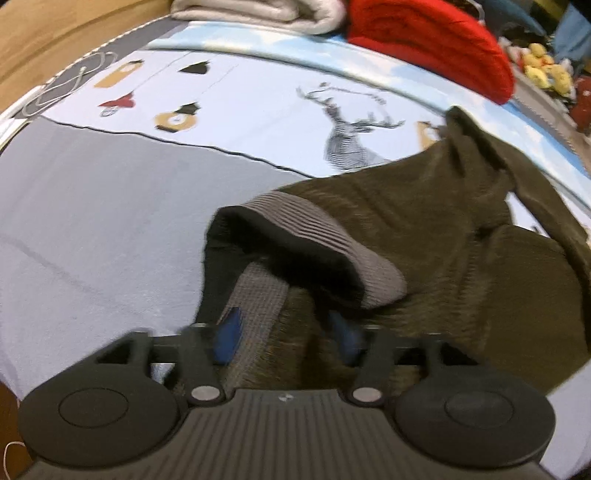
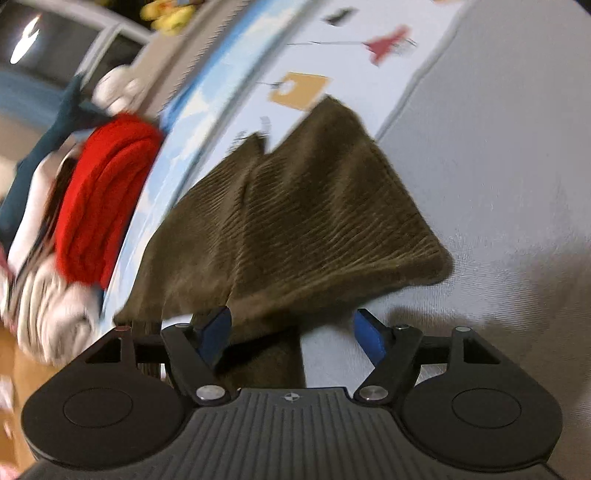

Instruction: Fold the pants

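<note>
Dark olive-brown corduroy pants with a grey ribbed waistband lie bunched on the bed sheet. My left gripper has its blue pads around the waistband end, which fills the gap between the jaws and lifts off the sheet. In the right wrist view the pants hang spread from my right gripper. Its blue pads stand apart, with a fold of the fabric lying between them near the left pad.
The sheet is grey with a pale printed part showing a deer. A red folded blanket and a white folded cloth lie at the far edge. Yellow soft toys sit beyond. A white cable lies at the far left.
</note>
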